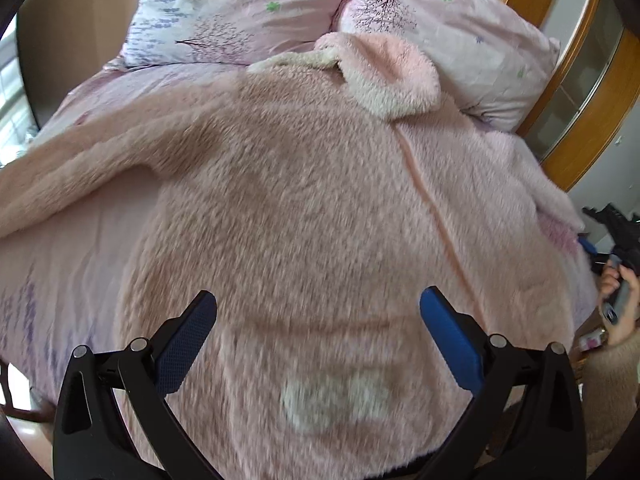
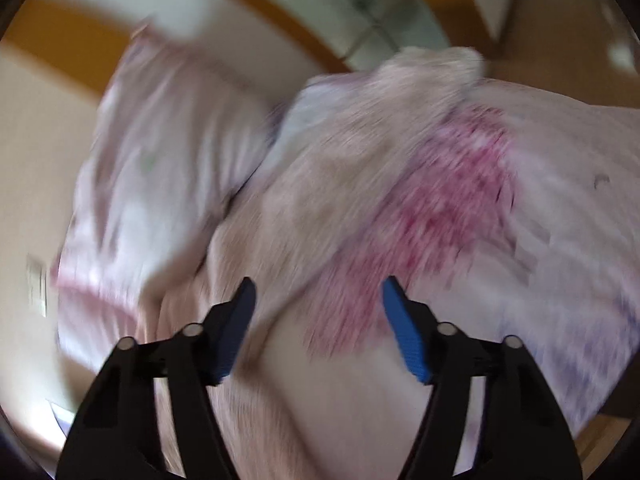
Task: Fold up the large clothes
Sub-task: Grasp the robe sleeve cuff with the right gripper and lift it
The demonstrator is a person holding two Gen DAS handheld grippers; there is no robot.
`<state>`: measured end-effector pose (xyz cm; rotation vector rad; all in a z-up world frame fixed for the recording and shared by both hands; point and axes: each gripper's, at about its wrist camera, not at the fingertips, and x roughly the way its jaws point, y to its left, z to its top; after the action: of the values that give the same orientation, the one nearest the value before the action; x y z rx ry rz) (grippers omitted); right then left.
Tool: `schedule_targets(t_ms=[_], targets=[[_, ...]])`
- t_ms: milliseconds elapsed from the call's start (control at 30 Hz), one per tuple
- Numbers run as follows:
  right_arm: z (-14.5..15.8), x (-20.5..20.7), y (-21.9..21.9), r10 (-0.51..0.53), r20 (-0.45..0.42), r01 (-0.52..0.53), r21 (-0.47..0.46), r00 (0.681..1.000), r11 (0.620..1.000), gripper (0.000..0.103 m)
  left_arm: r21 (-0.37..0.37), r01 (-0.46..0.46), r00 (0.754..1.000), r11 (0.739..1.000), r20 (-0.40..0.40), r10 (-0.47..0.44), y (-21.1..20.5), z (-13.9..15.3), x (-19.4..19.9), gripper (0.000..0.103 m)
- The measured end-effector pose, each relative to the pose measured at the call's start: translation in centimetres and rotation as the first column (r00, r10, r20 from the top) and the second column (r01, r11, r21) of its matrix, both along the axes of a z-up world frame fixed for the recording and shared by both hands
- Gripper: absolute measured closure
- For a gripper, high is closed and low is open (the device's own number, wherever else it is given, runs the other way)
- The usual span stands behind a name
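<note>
A large fluffy pink robe (image 1: 312, 208) lies spread flat on the bed, hood (image 1: 384, 76) with cream lining toward the pillows, one sleeve (image 1: 80, 176) stretched out to the left. A white patch (image 1: 332, 404) shows near its hem. My left gripper (image 1: 318, 304) hovers open and empty above the lower part of the robe. In the blurred right wrist view the robe (image 2: 312, 184) shows a dark pink patch (image 2: 432, 208). My right gripper (image 2: 318, 292) is open and empty above it.
Two pink floral pillows (image 1: 224, 12) (image 1: 460, 36) lie at the head of the bed on a pink sheet (image 1: 60, 264). A wooden frame (image 1: 592, 120) stands at the right. The right hand and its gripper (image 1: 620, 280) show at the bed's right edge.
</note>
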<state>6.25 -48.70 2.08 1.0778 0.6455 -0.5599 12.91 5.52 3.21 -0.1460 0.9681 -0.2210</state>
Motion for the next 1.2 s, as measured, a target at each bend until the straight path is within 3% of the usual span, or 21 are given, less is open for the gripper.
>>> schedule_targets(t_ms=[100, 333, 533, 600, 667, 767, 900, 1033, 1100, 1200], targets=[[-2.0, 1.2, -3.9, -0.087, -0.018, 0.088, 0.067, 0.996, 0.994, 0.050, -0.036, 0.006, 1.000, 0.999, -0.001, -0.006, 0.3, 0.1, 2.2, 0.001], [-4.4, 2.0, -9.8, -0.218, -0.050, 0.222, 0.104, 0.975, 0.969, 0.064, -0.075, 0.001, 1.000, 0.997, 0.020, 0.000, 0.8, 0.6, 6.3, 0.001], [-4.2, 2.2, -11.7, -0.266, -0.083, 0.270, 0.036, 0.960, 0.962, 0.068, -0.108, 0.008, 0.998, 0.994, 0.056, -0.002, 1.2, 0.9, 8.3, 0.001], [-4.1, 2.3, -12.2, -0.273, -0.103, 0.276, 0.015, 0.957, 0.961, 0.073, -0.102, 0.010, 0.998, 0.995, 0.062, -0.004, 1.3, 0.9, 8.8, 0.001], [-4.2, 2.2, -12.2, -0.269, -0.131, 0.269, -0.017, 0.954, 0.963, 0.087, -0.113, 0.008, 0.998, 0.994, 0.060, -0.001, 1.4, 0.8, 9.3, 0.001], [-3.4, 3.2, -11.6, -0.260, -0.146, 0.248, -0.096, 0.955, 0.964, 0.092, -0.127, -0.004, 0.999, 0.992, 0.050, 0.010, 1.9, 0.5, 9.9, 0.001], [0.0, 4.9, -9.2, -0.218, -0.121, 0.179, -0.271, 0.968, 0.946, 0.093, -0.176, -0.012, 0.999, 0.984, 0.041, 0.020, 2.6, 0.1, 10.4, 0.001], [4.6, 7.5, -5.0, -0.098, -0.055, 0.064, -0.441, 0.994, 0.895, 0.093, -0.263, -0.015, 0.999, 0.965, 0.037, 0.026, 3.5, 0.0, 10.8, 0.001], [6.8, 8.7, -1.7, -0.001, -0.020, -0.009, -0.519, 1.000, 0.855, 0.093, -0.306, -0.017, 0.999, 0.952, 0.030, 0.028, 3.9, -0.1, 10.9, 0.001], [9.3, 10.1, 4.0, 0.177, 0.013, -0.133, -0.610, 0.984, 0.781, 0.093, -0.361, -0.013, 1.000, 0.932, 0.020, 0.022, 4.3, -0.2, 11.1, 0.001]])
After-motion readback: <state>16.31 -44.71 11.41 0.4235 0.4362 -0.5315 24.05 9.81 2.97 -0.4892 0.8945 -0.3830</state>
